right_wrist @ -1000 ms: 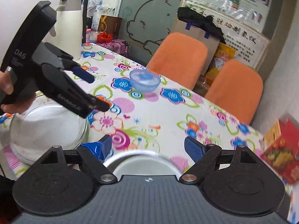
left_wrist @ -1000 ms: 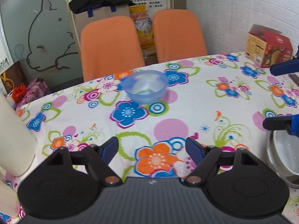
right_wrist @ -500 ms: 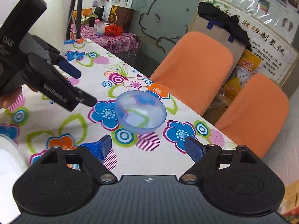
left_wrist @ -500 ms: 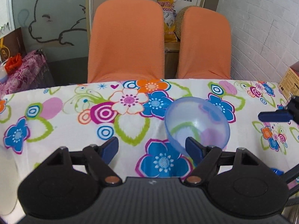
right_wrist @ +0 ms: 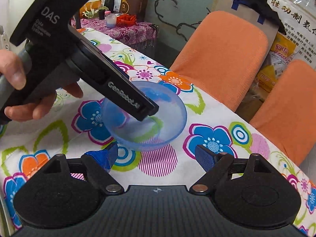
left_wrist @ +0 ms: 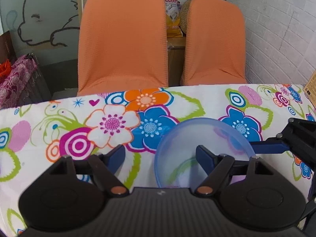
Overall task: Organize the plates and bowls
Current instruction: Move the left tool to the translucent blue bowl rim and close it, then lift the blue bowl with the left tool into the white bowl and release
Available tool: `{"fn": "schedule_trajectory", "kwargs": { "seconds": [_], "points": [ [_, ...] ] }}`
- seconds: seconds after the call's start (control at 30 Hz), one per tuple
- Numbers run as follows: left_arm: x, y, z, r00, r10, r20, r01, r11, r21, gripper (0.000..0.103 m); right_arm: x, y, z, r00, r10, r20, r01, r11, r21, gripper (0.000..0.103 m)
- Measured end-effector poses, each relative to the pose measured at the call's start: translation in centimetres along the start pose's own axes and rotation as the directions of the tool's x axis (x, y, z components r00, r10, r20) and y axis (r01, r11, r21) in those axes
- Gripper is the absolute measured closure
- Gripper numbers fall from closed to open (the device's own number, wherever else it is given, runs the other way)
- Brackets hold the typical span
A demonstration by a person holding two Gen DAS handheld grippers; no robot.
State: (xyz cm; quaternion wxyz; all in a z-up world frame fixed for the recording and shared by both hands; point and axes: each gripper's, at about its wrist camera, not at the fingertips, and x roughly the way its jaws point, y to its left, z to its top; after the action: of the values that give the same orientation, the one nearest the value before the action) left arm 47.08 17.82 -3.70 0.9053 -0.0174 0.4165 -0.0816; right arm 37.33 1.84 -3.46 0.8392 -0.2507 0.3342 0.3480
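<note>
A translucent blue bowl (left_wrist: pixel 205 146) (right_wrist: pixel 146 118) sits upright on the flowered tablecloth near the table's far edge. My left gripper (left_wrist: pixel 161 158) is open, with its right finger inside the bowl and its left finger outside the near-left rim. In the right wrist view the left gripper's black body (right_wrist: pixel 83 63) reaches down into the bowl from the left. My right gripper (right_wrist: pixel 156 157) is open and empty, just short of the bowl's near side. Its blue fingertip (left_wrist: pixel 270 149) shows at the bowl's right rim in the left wrist view.
Two orange chairs (left_wrist: pixel 122 39) (left_wrist: pixel 215 37) stand against the table's far edge. A cardboard box corner (left_wrist: pixel 310 90) sits at the far right. A side table (right_wrist: pixel 126 29) with small items stands beyond the table's left end.
Both grippers have moved forward to the blue bowl. The left gripper's right finger has gone into the bowl. The plates near the front have left view.
</note>
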Motion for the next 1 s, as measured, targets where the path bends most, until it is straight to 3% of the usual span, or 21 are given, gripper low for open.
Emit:
{"fn": "schedule_trajectory", "kwargs": {
  "seconds": [0.07, 0.1, 0.17, 0.2, 0.3, 0.43, 0.67, 0.83, 1.0],
  "points": [
    [0.1, -0.4, -0.1, 1.0, -0.009, 0.015, 0.009, 1.0, 0.021, 0.026, 0.7, -0.4, 0.1, 1.0, 0.03, 0.003, -0.03, 0.999, 0.022, 0.031],
    [0.1, -0.7, -0.2, 1.0, -0.012, 0.017, 0.011, 0.999, 0.042, 0.039, 1.0, -0.5, 0.1, 0.999, 0.039, 0.006, -0.039, 0.999, 0.033, 0.031],
    [-0.1, -1.3, -0.1, 1.0, -0.01, 0.022, 0.009, 0.998, 0.062, 0.054, 1.7, -0.6, 0.1, 0.998, 0.056, 0.011, -0.057, 0.997, 0.053, 0.031],
    [-0.6, -1.4, 0.0, 0.999, -0.023, 0.027, 0.021, 0.998, 0.056, 0.066, 1.9, -0.6, 0.0, 0.998, 0.064, 0.019, -0.065, 0.996, 0.06, 0.031],
    [-2.9, -2.1, 0.3, 0.997, -0.007, 0.074, 0.0, 0.997, 0.082, 0.066, 1.4, -0.4, 0.0, 0.991, 0.065, 0.119, -0.072, 0.996, 0.049, 0.031],
    [-7.0, -3.6, 0.4, 0.991, -0.017, 0.133, 0.005, 0.996, 0.091, 0.066, -0.4, 0.1, 0.9, 0.986, 0.039, 0.164, -0.043, 0.999, 0.02, 0.031],
    [-15.1, -8.9, -2.0, 0.974, -0.051, 0.221, 0.022, 0.991, 0.133, 0.066, -8.0, 1.6, 1.2, 0.972, -0.027, 0.232, 0.037, 0.999, -0.036, 0.031],
    [-19.7, -14.3, -5.7, 0.963, -0.129, 0.235, 0.085, 0.978, 0.189, 0.065, -14.4, 2.9, -1.2, 0.964, -0.078, 0.254, 0.094, 0.994, -0.05, 0.031],
    [-22.0, -19.5, -10.5, 0.959, -0.2, 0.202, 0.143, 0.953, 0.266, 0.064, -19.6, 4.5, -5.8, 0.955, -0.137, 0.263, 0.155, 0.987, -0.048, 0.031]
  ]
}}
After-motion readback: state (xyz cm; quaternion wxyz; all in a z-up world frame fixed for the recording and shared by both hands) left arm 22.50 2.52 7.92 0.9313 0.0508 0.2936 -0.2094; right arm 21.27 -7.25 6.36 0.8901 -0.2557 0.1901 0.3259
